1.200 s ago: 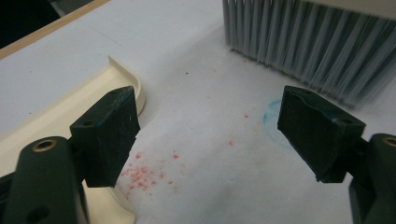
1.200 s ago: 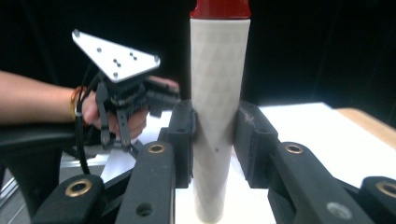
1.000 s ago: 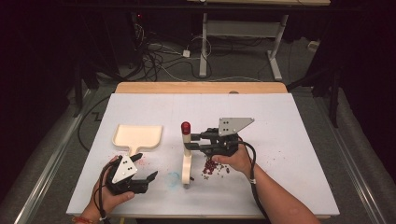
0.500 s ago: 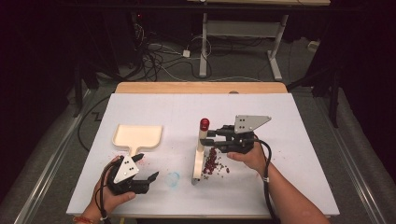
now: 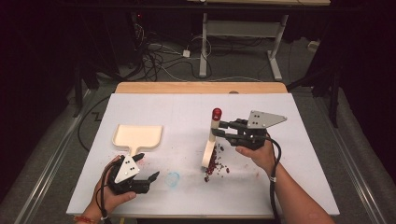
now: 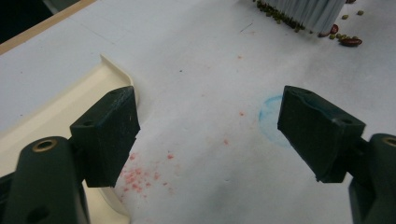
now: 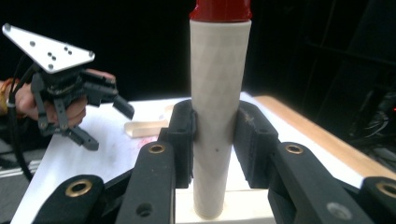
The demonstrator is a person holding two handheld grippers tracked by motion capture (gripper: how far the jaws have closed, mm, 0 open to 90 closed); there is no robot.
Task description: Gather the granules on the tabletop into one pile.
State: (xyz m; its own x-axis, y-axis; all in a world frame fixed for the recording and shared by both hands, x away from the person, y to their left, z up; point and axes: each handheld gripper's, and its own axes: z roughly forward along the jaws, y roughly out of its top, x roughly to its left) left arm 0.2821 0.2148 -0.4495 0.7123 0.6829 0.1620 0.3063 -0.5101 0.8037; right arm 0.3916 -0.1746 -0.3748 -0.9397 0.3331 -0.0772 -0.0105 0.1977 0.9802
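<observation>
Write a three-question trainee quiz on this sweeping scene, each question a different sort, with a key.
1. True or false: the right gripper is clamped on the brush handle.
2. Multiple choice: the beans lie (A) in the dustpan, (B) on the table at the foot of the brush, (C) on the floor.
3. Fill in: the left gripper has its jaws ____, with nothing between them.

Key
1. True; its jaws press the handle from both sides.
2. B; the dustpan looks bare, off to the left.
3. Open; it sits near the dustpan's handle.
</observation>
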